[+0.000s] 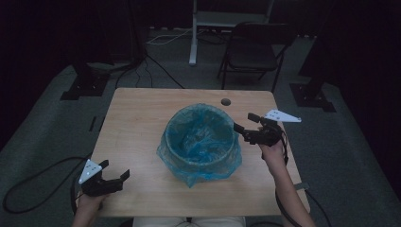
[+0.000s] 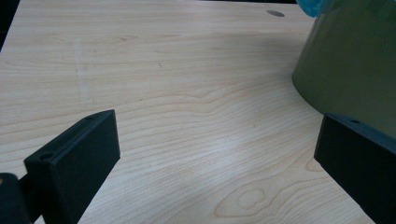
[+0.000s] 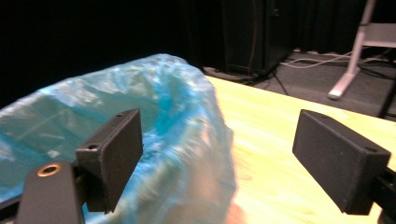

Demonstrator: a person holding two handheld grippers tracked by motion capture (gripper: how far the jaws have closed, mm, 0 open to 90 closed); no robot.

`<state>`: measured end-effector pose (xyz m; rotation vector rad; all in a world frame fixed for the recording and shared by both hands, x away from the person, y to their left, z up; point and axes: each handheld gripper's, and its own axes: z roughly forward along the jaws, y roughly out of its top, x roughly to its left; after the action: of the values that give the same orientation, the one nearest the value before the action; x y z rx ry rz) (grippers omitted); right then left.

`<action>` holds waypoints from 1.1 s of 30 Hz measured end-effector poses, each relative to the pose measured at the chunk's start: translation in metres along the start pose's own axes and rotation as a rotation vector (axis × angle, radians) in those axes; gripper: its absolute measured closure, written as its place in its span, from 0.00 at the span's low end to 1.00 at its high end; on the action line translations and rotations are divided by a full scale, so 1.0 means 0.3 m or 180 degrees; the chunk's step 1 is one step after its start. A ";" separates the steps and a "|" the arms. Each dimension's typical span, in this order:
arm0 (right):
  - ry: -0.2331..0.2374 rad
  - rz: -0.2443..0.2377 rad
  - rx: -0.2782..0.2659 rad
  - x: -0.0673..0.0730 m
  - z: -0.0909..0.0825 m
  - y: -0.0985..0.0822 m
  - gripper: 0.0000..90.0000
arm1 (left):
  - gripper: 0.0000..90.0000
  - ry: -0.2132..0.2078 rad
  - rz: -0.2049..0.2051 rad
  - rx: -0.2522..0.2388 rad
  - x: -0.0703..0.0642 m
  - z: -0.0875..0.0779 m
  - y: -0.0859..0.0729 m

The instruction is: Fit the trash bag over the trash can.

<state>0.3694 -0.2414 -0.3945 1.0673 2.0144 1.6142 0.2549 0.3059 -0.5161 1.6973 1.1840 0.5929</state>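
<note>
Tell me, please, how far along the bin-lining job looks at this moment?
Done: the blue bag lines the bin, its edge folded over the rim. In hand: the right claw is open at the bag's right edge, gripping nothing. Left: the left claw waits open near the table corner; any final tidying remains.

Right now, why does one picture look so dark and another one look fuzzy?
The high view is dim all over, so the table looks dull. The left gripper view is bright and sharp on the wood. In the right gripper view, the blue bag is smeared and blurry close to the camera.
</note>
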 end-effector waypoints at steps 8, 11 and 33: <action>-0.0133 0.0247 -0.0017 -0.068 -0.023 -0.089 0.18 | 0.01 0.0112 0.0034 -0.0001 0.008 0.000 -0.015; -0.0195 0.0329 -0.0023 -0.091 -0.031 -0.125 0.17 | 0.01 0.0122 0.0049 0.0000 0.011 0.001 -0.021; -0.0605 0.0623 0.0307 -0.198 -0.091 -0.405 0.17 | 0.01 0.0483 0.0015 0.0302 0.048 0.001 -0.061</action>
<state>0.3489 -0.3118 -0.5113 1.4355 1.9291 1.4539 0.2530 0.3202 -0.5345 1.7600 1.3340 0.6880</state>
